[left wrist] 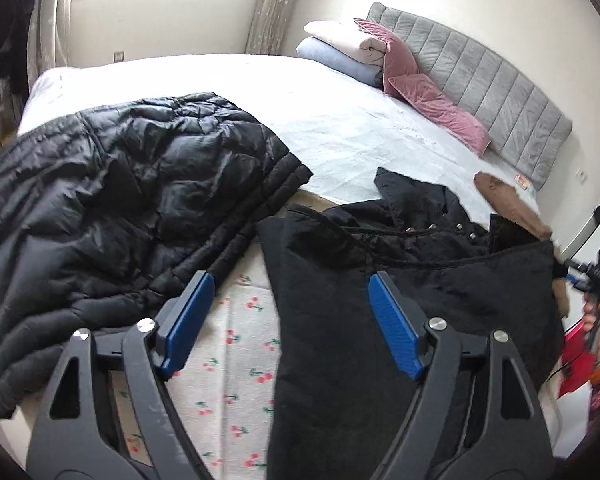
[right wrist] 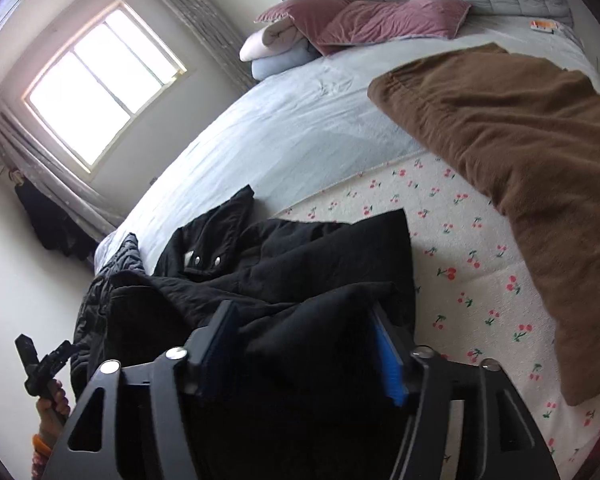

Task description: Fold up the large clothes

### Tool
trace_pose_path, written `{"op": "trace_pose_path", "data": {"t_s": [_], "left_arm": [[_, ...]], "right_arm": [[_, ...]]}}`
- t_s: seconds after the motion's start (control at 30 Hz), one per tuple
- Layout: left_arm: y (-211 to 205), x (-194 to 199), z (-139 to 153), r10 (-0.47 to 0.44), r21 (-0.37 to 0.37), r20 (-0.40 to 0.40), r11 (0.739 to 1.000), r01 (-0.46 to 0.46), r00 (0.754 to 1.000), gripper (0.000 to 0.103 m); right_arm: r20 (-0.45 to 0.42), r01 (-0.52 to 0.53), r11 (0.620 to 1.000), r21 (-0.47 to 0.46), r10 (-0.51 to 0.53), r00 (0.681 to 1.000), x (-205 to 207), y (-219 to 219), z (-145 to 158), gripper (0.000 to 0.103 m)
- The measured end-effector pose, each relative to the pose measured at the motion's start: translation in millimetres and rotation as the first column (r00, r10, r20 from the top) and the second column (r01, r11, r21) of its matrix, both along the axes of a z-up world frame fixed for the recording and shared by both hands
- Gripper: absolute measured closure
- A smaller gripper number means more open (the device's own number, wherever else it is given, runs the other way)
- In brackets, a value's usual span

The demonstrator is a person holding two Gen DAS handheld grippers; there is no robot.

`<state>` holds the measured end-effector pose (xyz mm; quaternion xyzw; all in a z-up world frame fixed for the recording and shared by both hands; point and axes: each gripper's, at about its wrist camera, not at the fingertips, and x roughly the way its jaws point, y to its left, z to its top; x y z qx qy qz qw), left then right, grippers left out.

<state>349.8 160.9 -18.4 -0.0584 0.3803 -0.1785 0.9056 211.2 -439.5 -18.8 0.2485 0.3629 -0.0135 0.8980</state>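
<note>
**Black coat spread at the bed's edge**

The left gripper (left wrist: 290, 324) hangs wide open, empty, over the cherry-print blanket (left wrist: 236, 364). The right gripper (right wrist: 306, 350) gapes around the black coat (right wrist: 300, 264); grip unclear. Beyond: puffer jacket (left wrist: 112, 200), brown garment (right wrist: 520, 152), pink pillows (right wrist: 364, 20).

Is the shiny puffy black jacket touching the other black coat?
Apart. The left wrist view shows a strip of cherry-print sheet between the puffy jacket and the black coat.
</note>
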Motion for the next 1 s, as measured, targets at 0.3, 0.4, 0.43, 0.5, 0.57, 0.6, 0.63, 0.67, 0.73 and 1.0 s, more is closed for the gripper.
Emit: {"op": "trace_pose_path", "data": {"t_s": [0.3, 0.4, 0.43, 0.5, 0.57, 0.6, 0.63, 0.67, 0.73, 1.0], "left_arm": [[-39.9, 27.3, -31.8, -0.122, 0.298, -0.004, 0.947, 0.117, 0.993, 0.023], [-60.2, 43.9, -37.4, -0.125, 0.338, -0.01, 0.933, 0.121, 0.992, 0.031], [-65.7, 49.6, -38.6, -0.131, 0.321, -0.025, 0.938, 0.132, 0.991, 0.049], [-74.4, 56.4, -40.1, -0.14, 0.284, -0.076, 0.946, 0.156, 0.987, 0.098], [-82.7, 48.9, -30.4, -0.115, 0.314, -0.022, 0.942, 0.116, 0.993, 0.097], [-85.2, 40.5, -20.7, -0.117, 0.321, 0.033, 0.942, 0.101, 0.993, 0.098], [-85.7, 32.0, -8.4, -0.108, 0.318, 0.086, 0.945, 0.075, 0.99, 0.098], [-84.6, 27.8, 2.0, -0.093, 0.31, 0.122, 0.949, 0.051, 0.988, 0.098], [-82.9, 26.1, 24.2, -0.04, 0.316, 0.202, 0.948, -0.026, 0.979, 0.098], [-110.1, 99.4, 74.3, 0.17, 0.335, 0.403, 0.887, -0.318, 0.899, 0.098]], "right_arm": [[-0.094, -0.049, 0.968, -0.244, 0.026, 0.995, 34.0, 3.5, -18.1, 0.024], [-0.145, -0.086, 0.931, -0.356, 0.036, 0.989, 62.8, 24.1, -40.0, 0.025], [-0.159, -0.089, 0.922, -0.376, 0.031, 0.987, 69.9, 29.3, -45.9, 0.028], [-0.187, -0.1, 0.906, -0.411, 0.024, 0.982, 85.6, 41.0, -58.6, 0.075], [-0.17, -0.082, 0.879, -0.47, 0.001, 0.985, 84.1, 51.8, -56.1, 0.089], [-0.137, -0.063, 0.843, -0.534, -0.013, 0.99, 79.5, 60.4, -50.3, 0.095], [-0.106, -0.036, 0.814, -0.58, -0.032, 0.994, 74.2, 65.1, -41.7, 0.096], [-0.079, -0.012, 0.793, -0.609, -0.046, 0.996, 71.5, 67.2, -32.6, 0.097], [-0.016, 0.058, 0.743, -0.667, -0.092, 0.996, 71.1, 66.8, -13.2, 0.097], [0.176, 0.305, 0.614, -0.728, -0.262, 0.949, 138.4, 51.9, 48.4, 0.097]]}}
